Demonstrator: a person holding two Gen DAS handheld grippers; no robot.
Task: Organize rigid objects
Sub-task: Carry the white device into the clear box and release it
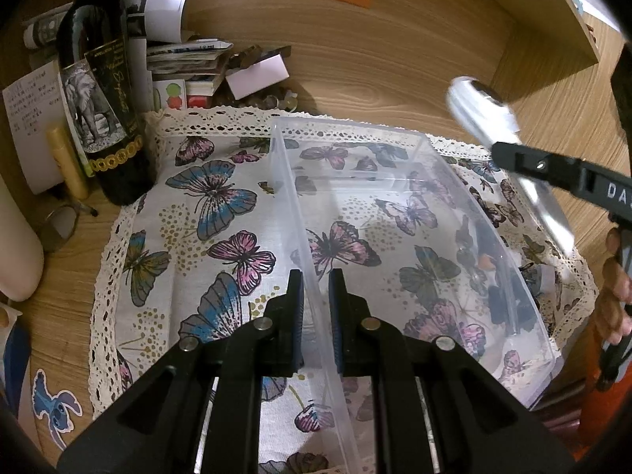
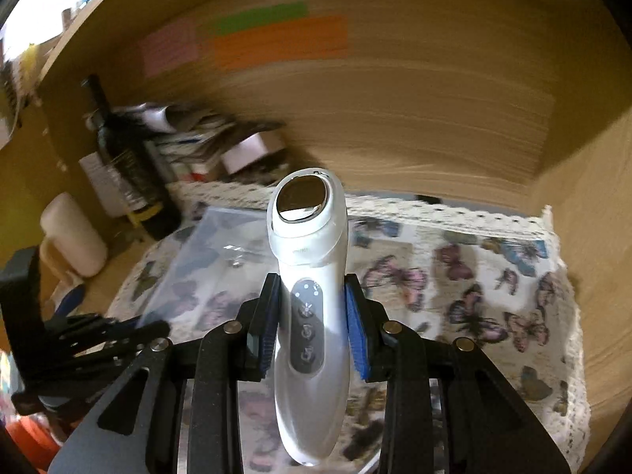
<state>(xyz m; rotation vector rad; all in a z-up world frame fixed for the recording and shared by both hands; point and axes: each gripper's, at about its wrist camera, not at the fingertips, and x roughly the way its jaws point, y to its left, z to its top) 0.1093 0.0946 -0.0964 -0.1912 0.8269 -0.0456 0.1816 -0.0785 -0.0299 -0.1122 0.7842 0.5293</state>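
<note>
At the desk's far left corner a dark wine bottle (image 1: 103, 91) stands upright against a pile of papers and small boxes (image 1: 185, 59), just beside the far left corner of the butterfly-print cloth (image 1: 221, 221) with its lace edging. A cream-coloured container (image 1: 17, 245) stands near the desk's left edge.

A clear plastic bin (image 1: 395, 213) sits on the cloth, running from the cloth's near edge toward its far edge. The left gripper (image 1: 316, 300) straddles the bin's left wall near the near corner, one finger outside and one inside; the fingers stand close to the thin wall, but it is hard to tell whether both pads press it.

Above the bin's right side, the right gripper (image 2: 314, 308) carries a white handheld device (image 2: 310, 276) with a round mirrored head and a grey button strip. Its blue pads (image 2: 357, 339) are closed against the two sides of the handle, head pointing forward, away from the hand. In the left wrist view the device (image 1: 480, 112) appears blurred, in the air over the cloth's far right corner, clear of the bin.
</note>
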